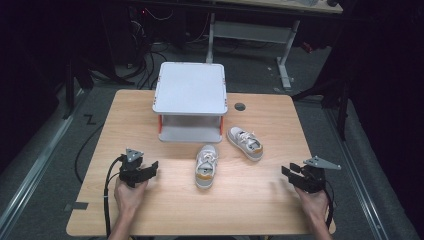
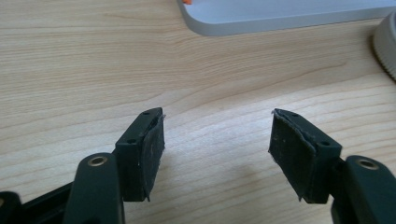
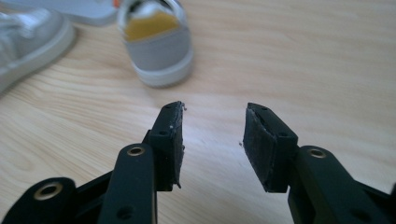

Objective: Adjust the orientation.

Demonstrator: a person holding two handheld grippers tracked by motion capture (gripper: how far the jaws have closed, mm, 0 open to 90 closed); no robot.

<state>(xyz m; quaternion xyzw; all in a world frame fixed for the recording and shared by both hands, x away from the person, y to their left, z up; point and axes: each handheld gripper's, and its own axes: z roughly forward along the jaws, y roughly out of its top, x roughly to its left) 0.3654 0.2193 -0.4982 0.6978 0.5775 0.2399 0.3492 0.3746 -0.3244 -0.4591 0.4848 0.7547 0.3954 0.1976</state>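
Note:
Two small grey-and-white sneakers lie on the wooden table (image 1: 260, 200). One sneaker (image 1: 206, 165) sits mid-table, heel toward me. The other sneaker (image 1: 245, 143) lies angled to its right, close to a two-level white rack (image 1: 190, 90). My left gripper (image 1: 152, 167) rests at the table's left, open and holding nothing; its jaws stand apart over bare wood in the left gripper view (image 2: 217, 135). My right gripper (image 1: 287, 171) rests at the right, open too. In the right gripper view, my right gripper (image 3: 212, 123) faces the heel of the near sneaker (image 3: 159, 46), with the other sneaker (image 3: 28, 42) at the left edge.
The rack's lower shelf (image 1: 190, 134) has orange corner posts and stands at the back middle of the table. A round cable hole (image 1: 240, 106) sits right of the rack. A desk frame and cables stand on the floor behind.

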